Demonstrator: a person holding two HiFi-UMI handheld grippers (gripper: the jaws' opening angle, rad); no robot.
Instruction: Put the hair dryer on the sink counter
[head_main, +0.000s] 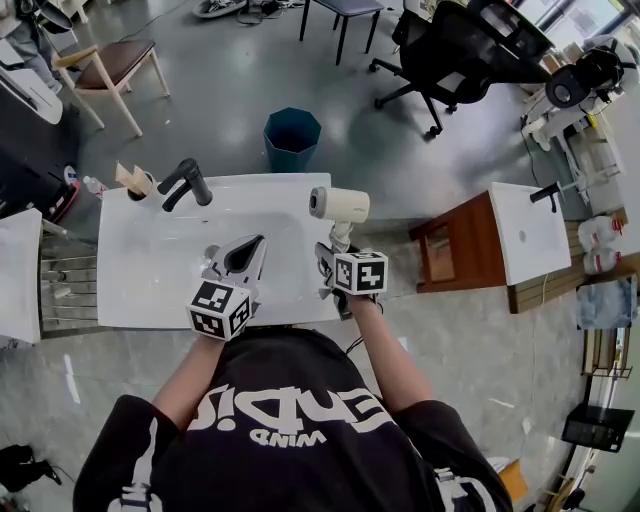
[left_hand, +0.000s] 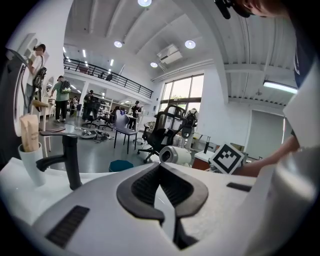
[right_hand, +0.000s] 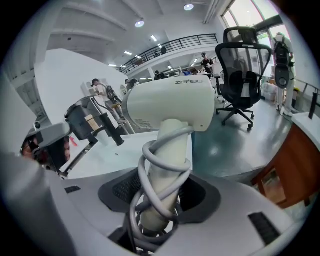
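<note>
Cream hair dryer (right_hand: 170, 102), handle clamped in right gripper (right_hand: 160, 192), over sink counter (head_main: 150, 270) edge; left gripper (left_hand: 160, 167) closed, empty.

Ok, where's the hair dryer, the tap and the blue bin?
hair dryer (head_main: 343, 205), head view, on its cream body
tap (head_main: 192, 180), head view, on its black spout
blue bin (head_main: 290, 158), head view, on its side

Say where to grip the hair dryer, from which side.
Grip the handle of the hair dryer, coming from its butt end with the jaws across it. It is a slim straight stem, cord wound round it; the barrel looks too wide. The right gripper is clamped there.
</note>
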